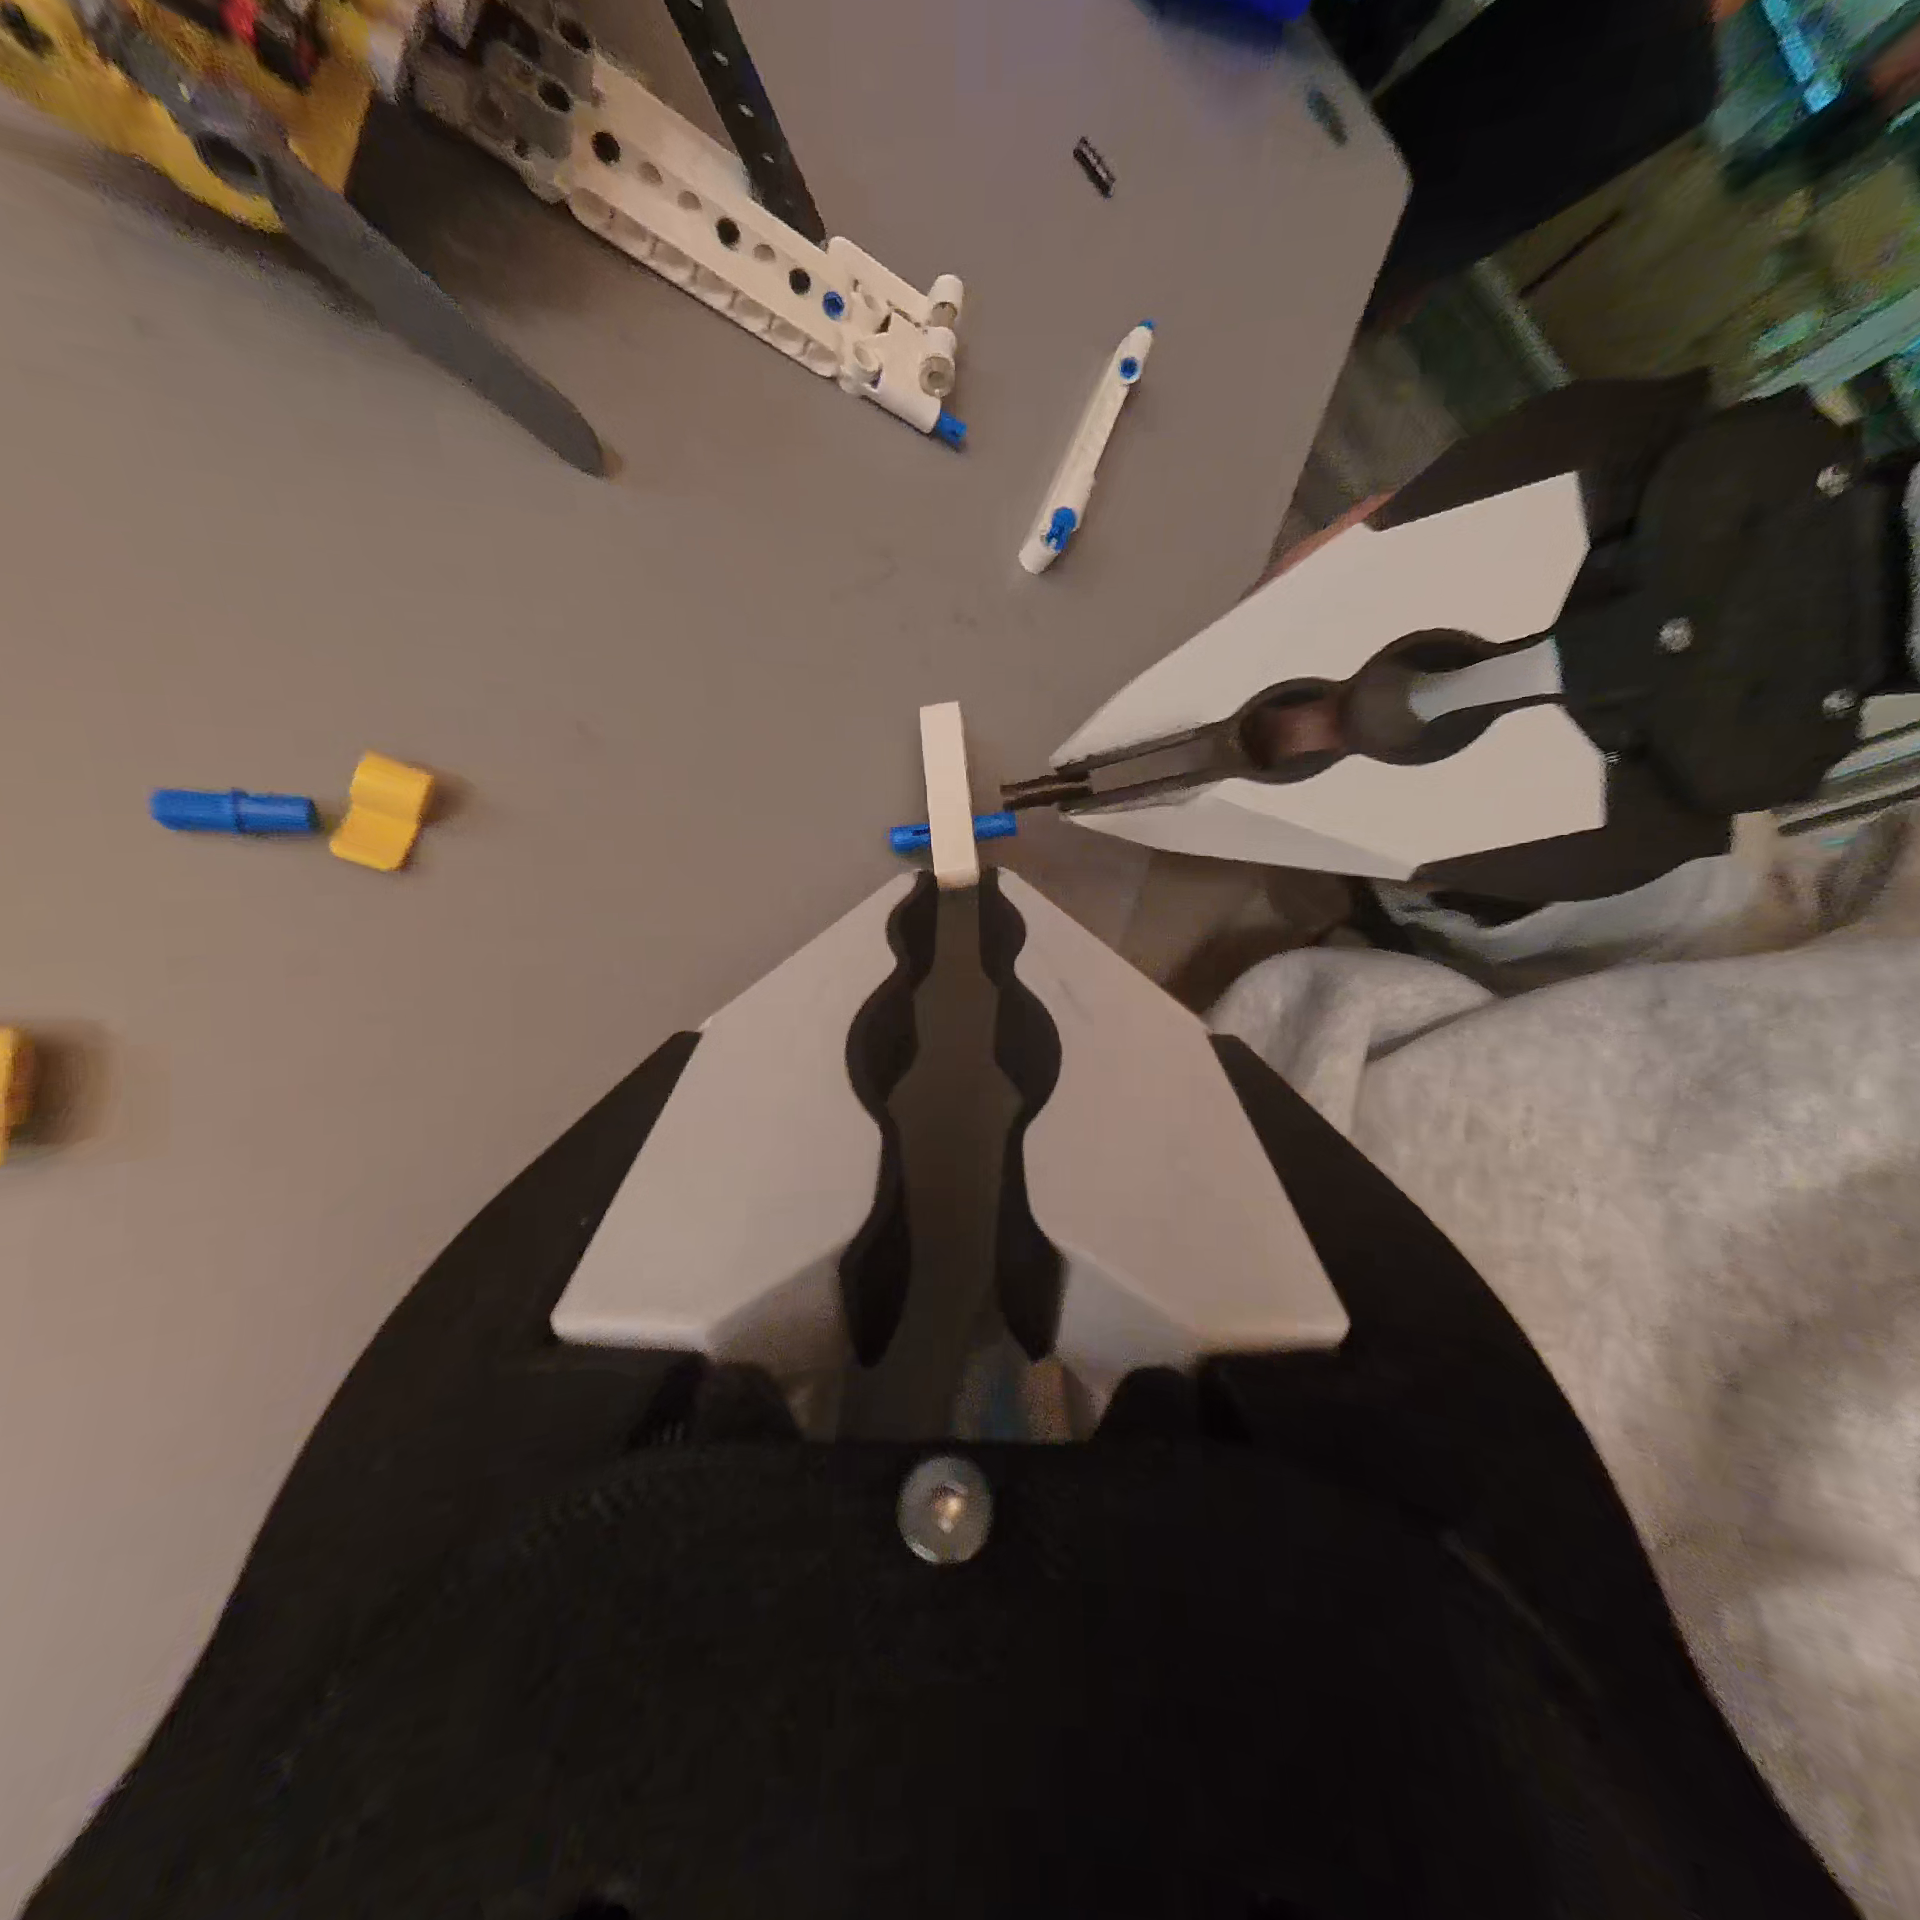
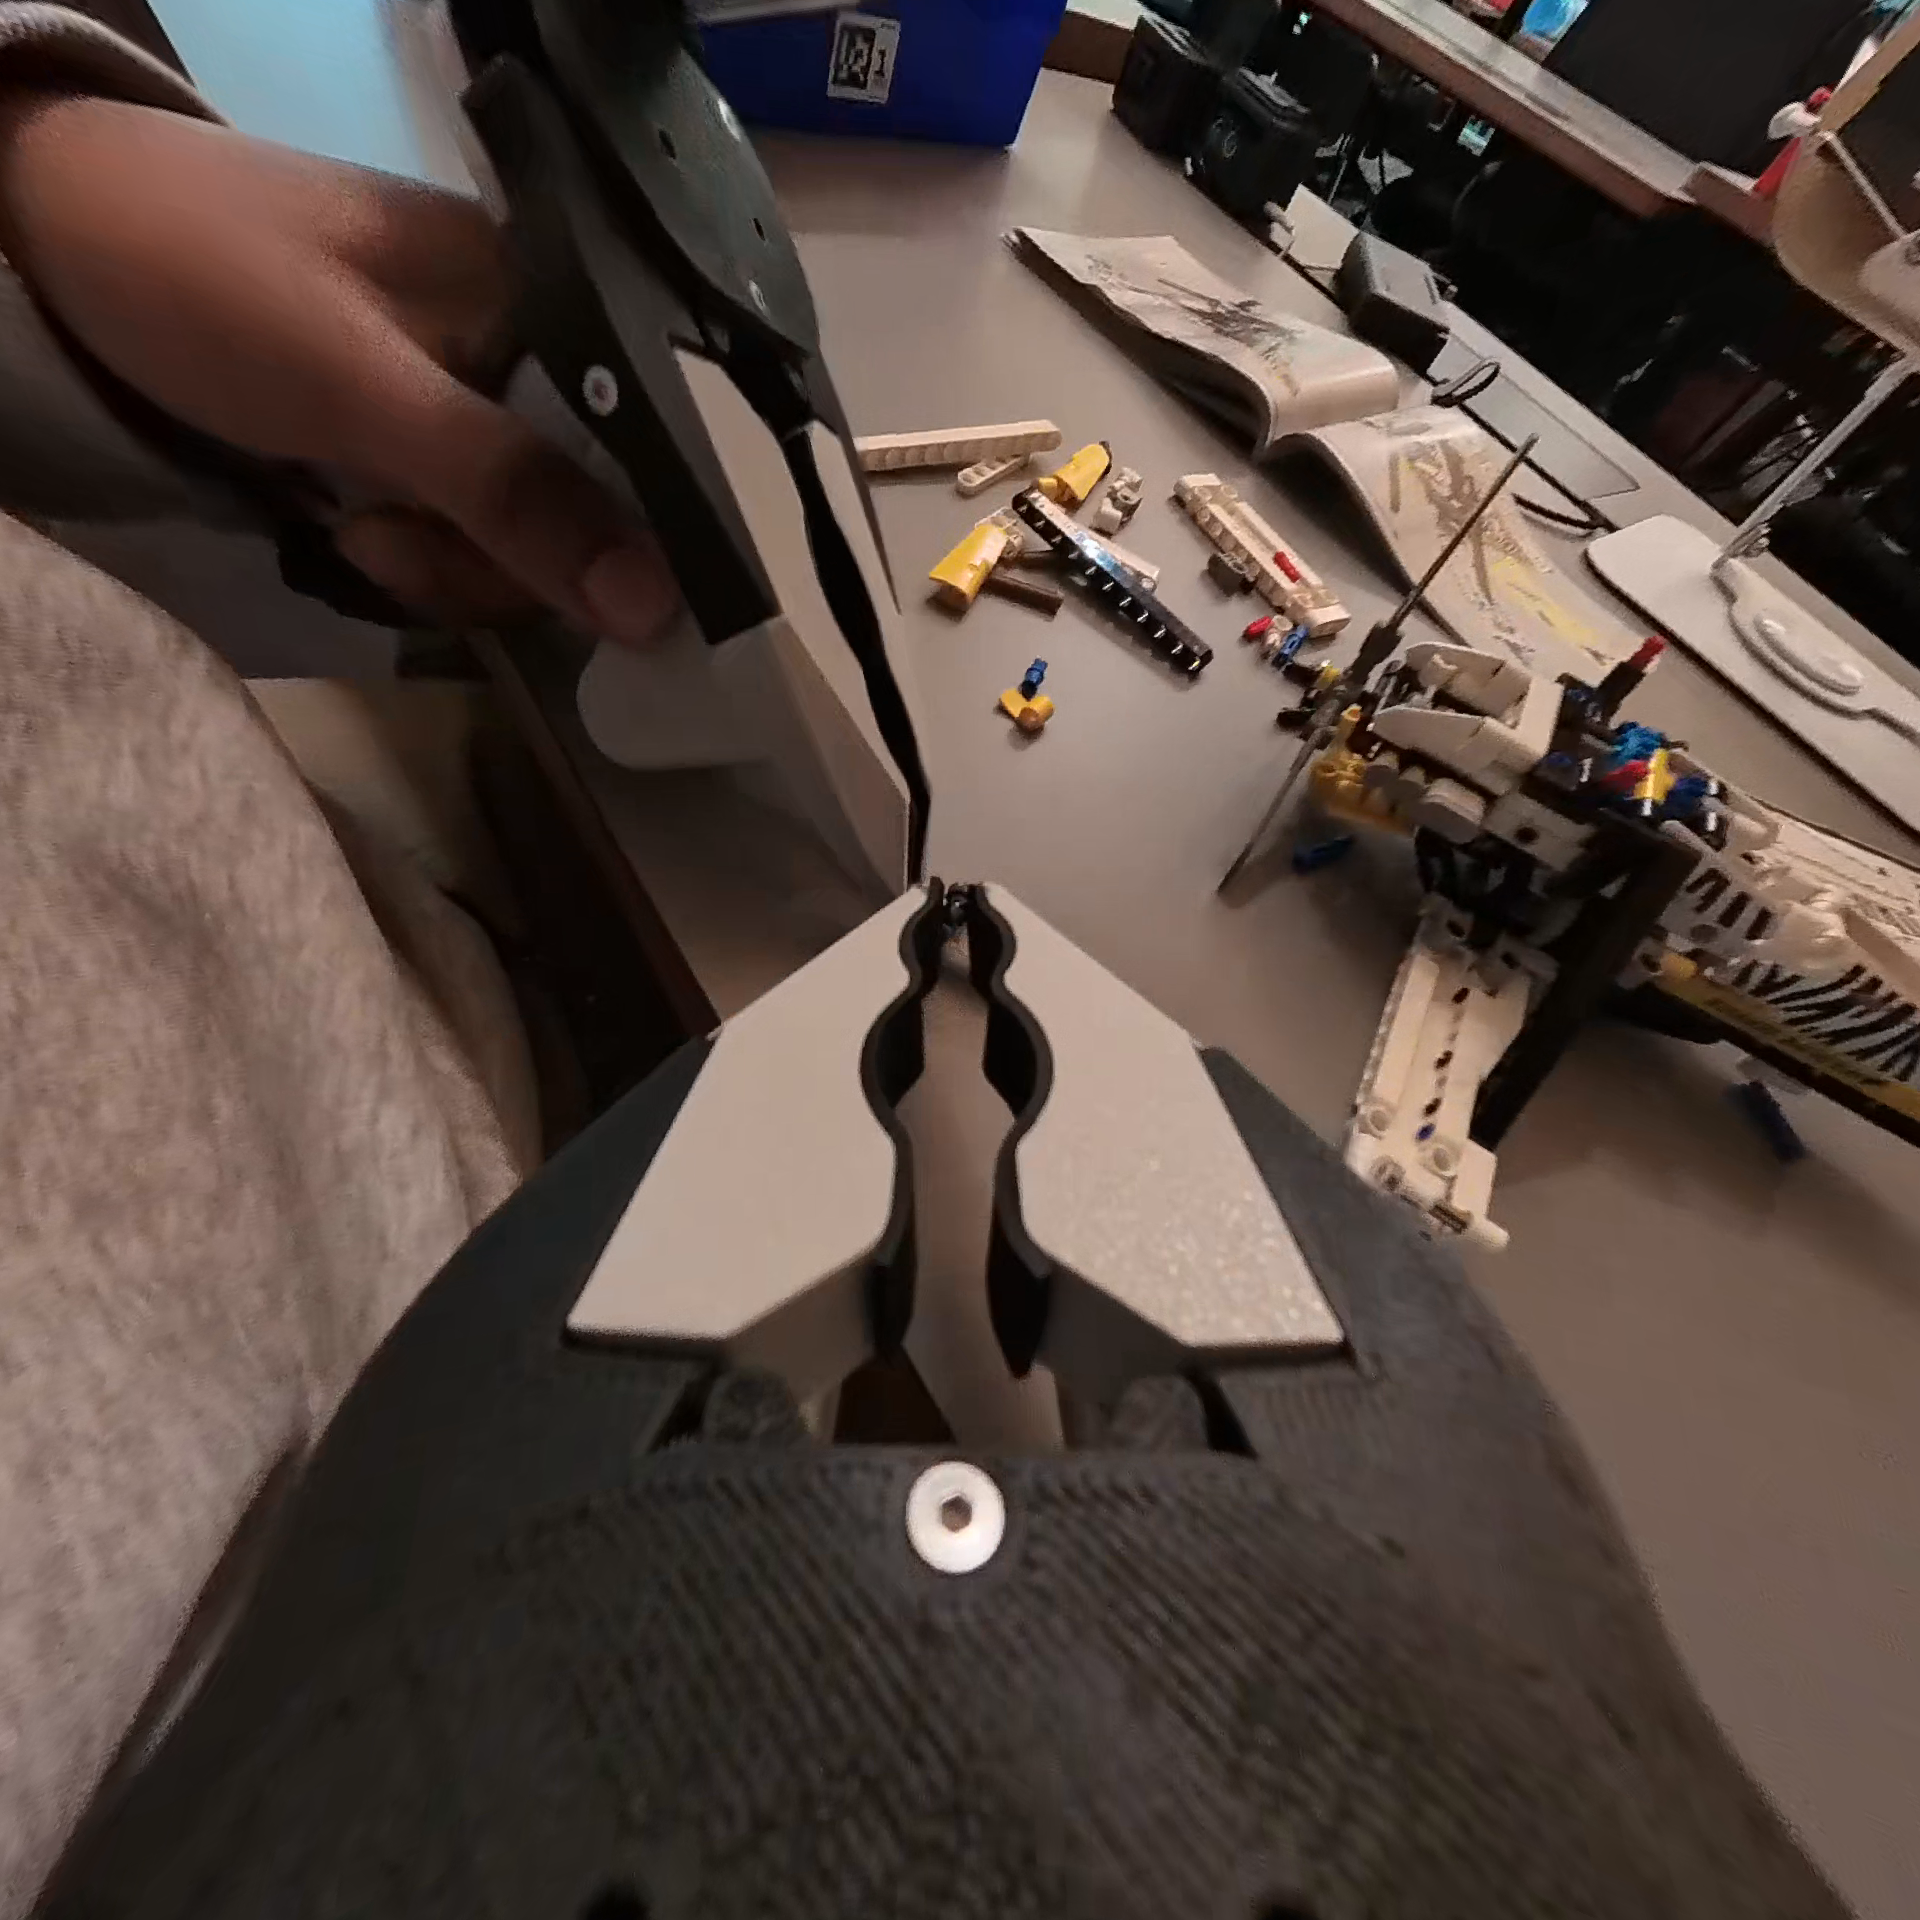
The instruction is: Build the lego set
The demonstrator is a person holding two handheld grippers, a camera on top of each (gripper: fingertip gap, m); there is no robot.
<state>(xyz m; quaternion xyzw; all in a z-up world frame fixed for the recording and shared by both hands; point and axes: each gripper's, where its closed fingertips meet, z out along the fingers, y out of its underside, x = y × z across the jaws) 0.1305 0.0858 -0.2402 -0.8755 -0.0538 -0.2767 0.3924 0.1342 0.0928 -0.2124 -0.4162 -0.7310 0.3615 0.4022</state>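
Lego pieces are spread over the grey table (image 1: 312,644), and one of them, a short white beam (image 1: 948,792), is clamped upright at the tips of the left gripper (image 1: 948,883), whose jaws are closed on its lower end. A blue pin (image 1: 951,833) is seen passing through the beam, its ends sticking out on both sides.

The right gripper (image 1: 1029,795) is met from the right in the left wrist view, its tips drawn together just beside the pin's right end; whether they touch it cannot be told. In the right wrist view the right gripper (image 2: 956,896) is shown nearly closed, with something small and dark between its tips that is too small to name, and the left gripper (image 2: 914,831) is seen coming down from above, its tip just above them.

A second white beam with blue pins (image 1: 1086,447) is left lying farther out on the table, near the end of the partly built model (image 1: 727,239). A loose blue pin (image 1: 234,810) and a yellow piece (image 1: 382,810) are placed well to the left. More loose parts (image 2: 1091,561) and an open instruction booklet (image 2: 1247,343) are seen beyond.
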